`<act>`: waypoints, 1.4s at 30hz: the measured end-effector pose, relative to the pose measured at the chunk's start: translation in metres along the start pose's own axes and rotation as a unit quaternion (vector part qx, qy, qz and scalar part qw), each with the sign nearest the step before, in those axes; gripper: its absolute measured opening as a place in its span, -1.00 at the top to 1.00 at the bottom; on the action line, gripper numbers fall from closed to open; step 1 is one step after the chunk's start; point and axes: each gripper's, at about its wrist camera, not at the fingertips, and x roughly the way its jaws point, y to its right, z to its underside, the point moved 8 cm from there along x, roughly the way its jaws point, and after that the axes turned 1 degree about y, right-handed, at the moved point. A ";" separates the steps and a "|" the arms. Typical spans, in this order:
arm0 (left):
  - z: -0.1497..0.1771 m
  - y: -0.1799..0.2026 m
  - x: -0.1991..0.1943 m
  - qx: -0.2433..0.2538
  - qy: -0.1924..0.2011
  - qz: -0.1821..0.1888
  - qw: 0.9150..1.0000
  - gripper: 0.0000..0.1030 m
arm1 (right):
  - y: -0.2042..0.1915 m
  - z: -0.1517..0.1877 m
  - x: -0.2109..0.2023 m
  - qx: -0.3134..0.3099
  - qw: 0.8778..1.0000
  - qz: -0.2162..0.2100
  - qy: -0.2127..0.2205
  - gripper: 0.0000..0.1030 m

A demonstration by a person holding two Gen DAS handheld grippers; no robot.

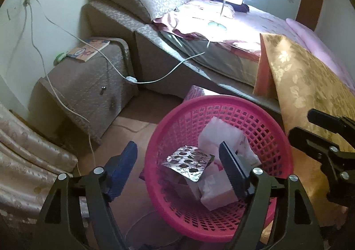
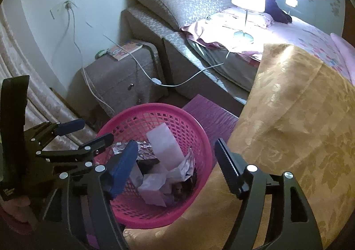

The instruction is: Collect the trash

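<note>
In the left wrist view, the left gripper (image 1: 177, 159) is hanging over the round pink plastic lattice basket (image 1: 264, 108), its jaws standing wide with nothing between the pads; the silver foil blister sheet (image 1: 187, 164) is lying free atop white crumpled paper wrappers (image 1: 218, 137) inside. In the right wrist view, the right gripper (image 2: 175, 161) is likewise gaping empty above the same basket (image 2: 200, 134), beside the gold floral bedspread (image 2: 295, 106). The drop is looking complete, so both hands are best lifting straight up, keeping fingers clear of the rim and not tipping the basket
</note>
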 end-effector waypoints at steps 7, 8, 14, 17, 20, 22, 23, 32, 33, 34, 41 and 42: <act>-0.003 -0.006 -0.004 -0.009 0.008 -0.019 1.000 -0.57 | 0.001 0.002 -0.009 0.015 1.000 0.005 0.014 -0.62; -0.004 -0.006 -0.005 -0.010 0.010 -0.022 1.000 -0.58 | 0.002 0.003 -0.010 0.015 1.000 0.006 0.015 -0.63; -0.007 -0.009 -0.017 -0.007 0.029 -0.045 0.999 -0.62 | 0.000 0.007 -0.016 0.020 0.999 0.009 0.026 -0.72; -0.009 -0.009 -0.025 -0.004 0.040 -0.054 0.998 -0.62 | -0.004 0.008 -0.023 0.017 0.999 0.010 0.035 -0.75; -0.010 -0.008 -0.033 -0.001 0.048 -0.059 0.997 -0.63 | -0.006 0.008 -0.033 0.018 0.999 0.010 0.051 -0.79; -0.010 -0.008 -0.039 0.000 0.052 -0.059 0.997 -0.64 | -0.007 0.008 -0.038 0.019 0.998 0.010 0.058 -0.81; -0.010 -0.008 -0.043 0.000 0.055 -0.060 0.997 -0.65 | -0.007 0.009 -0.041 0.020 0.998 0.010 0.061 -0.81; -0.006 -0.011 -0.071 -0.001 0.080 -0.067 0.995 -0.70 | -0.014 0.014 -0.057 0.014 0.997 0.013 0.069 -0.81; -0.005 -0.011 -0.074 -0.001 0.082 -0.067 0.994 -0.70 | -0.016 0.014 -0.060 0.012 0.997 0.014 0.072 -0.81; -0.003 -0.011 -0.076 -0.002 0.084 -0.068 0.994 -0.72 | -0.018 0.014 -0.062 0.012 0.997 0.015 0.074 -0.81; 0.002 -0.013 -0.090 -0.008 0.092 -0.064 0.994 -0.74 | -0.024 0.016 -0.069 0.009 0.996 0.020 0.081 -0.81; 0.003 -0.012 -0.092 -0.008 0.093 -0.063 0.994 -0.74 | -0.024 0.016 -0.070 0.008 0.996 0.020 0.081 -0.81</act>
